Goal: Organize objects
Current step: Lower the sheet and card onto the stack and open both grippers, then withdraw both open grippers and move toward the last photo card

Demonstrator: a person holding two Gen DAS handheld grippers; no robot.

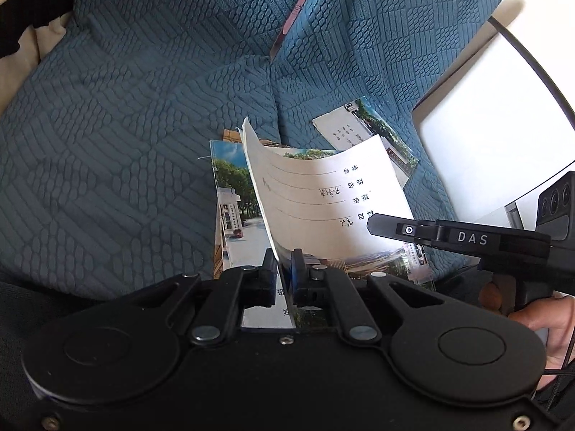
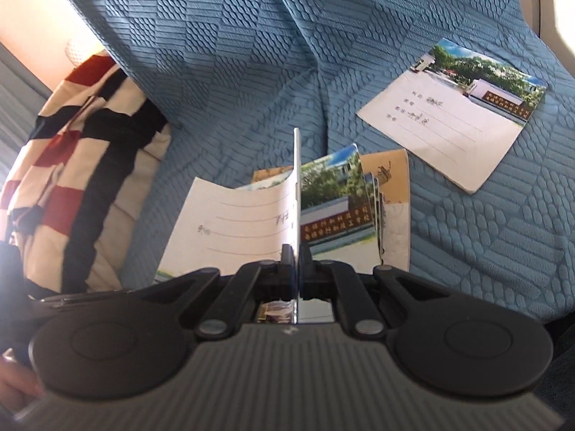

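A thin notebook (image 1: 323,194) with a white lined cover bends upward over a pile of photo-cover notebooks (image 1: 237,215) on the blue sofa cover (image 1: 143,107). My left gripper (image 1: 285,262) is shut on its near edge. My right gripper (image 1: 375,224) comes in from the right and meets the same notebook's right side. In the right wrist view my right gripper (image 2: 296,251) is shut on the notebook (image 2: 233,215), whose clamped sheet stands edge-on, with the pile (image 2: 334,201) underneath. Another notebook (image 2: 452,118) lies apart to the right, also seen as a notebook (image 1: 359,125) behind the pile.
A striped red, black and cream cloth bag (image 2: 82,165) leans at the sofa's left. A slim book (image 1: 291,18) is wedged in the cushion seam. A white flat surface (image 1: 485,136) and a black cable (image 1: 532,57) lie on the right.
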